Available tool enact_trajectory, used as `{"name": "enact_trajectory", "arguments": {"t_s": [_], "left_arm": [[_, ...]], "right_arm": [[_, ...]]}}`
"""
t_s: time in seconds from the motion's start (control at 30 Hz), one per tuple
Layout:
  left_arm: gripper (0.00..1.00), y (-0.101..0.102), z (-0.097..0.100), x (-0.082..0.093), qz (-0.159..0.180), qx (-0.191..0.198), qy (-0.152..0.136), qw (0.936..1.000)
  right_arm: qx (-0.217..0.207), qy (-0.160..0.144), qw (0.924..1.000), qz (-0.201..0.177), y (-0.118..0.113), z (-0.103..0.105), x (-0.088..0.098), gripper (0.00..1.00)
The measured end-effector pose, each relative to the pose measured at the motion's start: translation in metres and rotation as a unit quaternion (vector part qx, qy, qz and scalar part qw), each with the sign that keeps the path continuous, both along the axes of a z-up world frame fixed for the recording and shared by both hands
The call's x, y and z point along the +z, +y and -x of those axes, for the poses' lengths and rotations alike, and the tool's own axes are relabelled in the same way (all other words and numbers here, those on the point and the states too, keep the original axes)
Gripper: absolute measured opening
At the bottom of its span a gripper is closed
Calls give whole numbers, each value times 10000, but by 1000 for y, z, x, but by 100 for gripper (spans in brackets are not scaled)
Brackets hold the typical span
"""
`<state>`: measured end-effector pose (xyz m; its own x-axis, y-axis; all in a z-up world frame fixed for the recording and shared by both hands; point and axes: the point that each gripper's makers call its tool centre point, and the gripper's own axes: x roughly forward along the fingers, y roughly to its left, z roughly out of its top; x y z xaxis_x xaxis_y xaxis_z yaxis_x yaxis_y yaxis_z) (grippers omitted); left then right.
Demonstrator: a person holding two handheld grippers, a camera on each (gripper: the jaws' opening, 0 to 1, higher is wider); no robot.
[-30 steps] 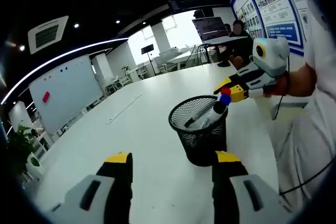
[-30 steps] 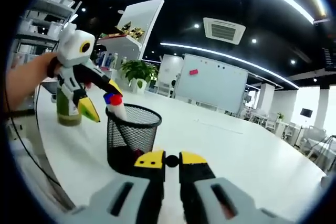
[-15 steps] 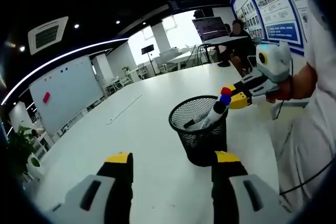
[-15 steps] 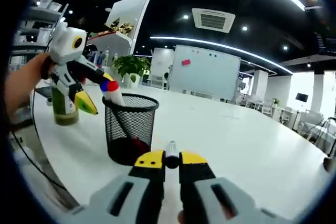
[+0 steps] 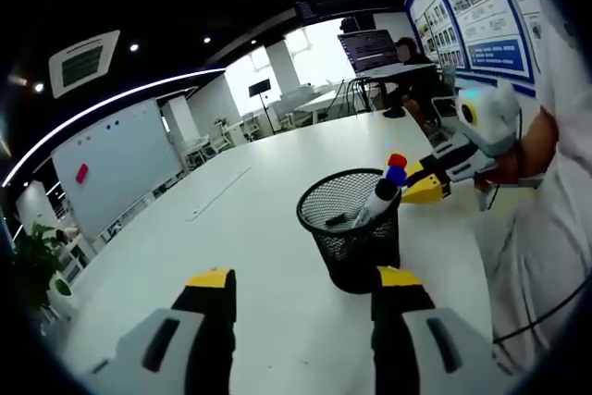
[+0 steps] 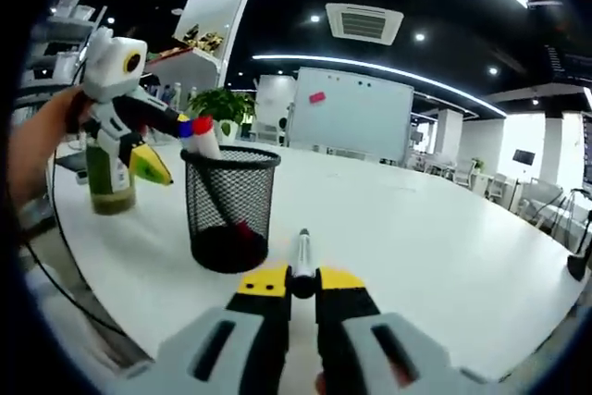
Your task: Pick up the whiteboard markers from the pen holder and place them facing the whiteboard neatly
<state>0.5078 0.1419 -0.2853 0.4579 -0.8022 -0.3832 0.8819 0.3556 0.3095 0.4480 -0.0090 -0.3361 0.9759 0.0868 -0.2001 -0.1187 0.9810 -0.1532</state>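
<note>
Right gripper clamps marker, pointing at whiteboard.

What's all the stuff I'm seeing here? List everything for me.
Pen holder: one, black mesh, standing on the white table.
Markers in the holder: two stand out above the rim, one red-capped, one blue-capped; one more dark marker lies lower inside.
Black marker: one, clamped between the right gripper's jaws, pointing forward over the table.
Bottle: one, greenish, on the table beyond the holder.
Whiteboard: one, white, with a pink item stuck on it, standing past the table.
Potted plant: one, green, near the whiteboard.
Posters: several, blue-framed, on the wall.
Left gripper: yellow-tipped, jaws wide apart, in front of the holder.
Right gripper: yellow-tipped, shut on the black marker.
</note>
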Motion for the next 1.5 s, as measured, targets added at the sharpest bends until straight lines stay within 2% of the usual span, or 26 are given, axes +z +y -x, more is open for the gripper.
{"name": "enact_trajectory", "arguments": {"t_s": [0.13, 0.37, 0.97, 1.37, 1.43, 1.5], "left_arm": [[60, 0, 0, 0, 0, 0, -4, 10000], [59, 0, 0, 0, -10, -1, -27, 10000], [58, 0, 0, 0, -7, -4, -40, 10000], [58, 0, 0, 0, 1, 3, -56, 10000], [58, 0, 0, 0, 2, 5, -57, 10000], [58, 0, 0, 0, 1, 9, -58, 10000]], "right_arm": [[-68, -42, 10000, 11, 2, 3, -5, 10], [-356, -42, 9991, -226, -7, 4, -7, 10], [-442, 64, 9987, -232, -6, 8, -20, 11], [-406, 63, 9989, -208, -6, 10, -22, 17], [-398, -154, 9991, 49, -9, 10, -12, 17], [-349, -571, 9974, 280, -8, 11, 7, 17]]}}
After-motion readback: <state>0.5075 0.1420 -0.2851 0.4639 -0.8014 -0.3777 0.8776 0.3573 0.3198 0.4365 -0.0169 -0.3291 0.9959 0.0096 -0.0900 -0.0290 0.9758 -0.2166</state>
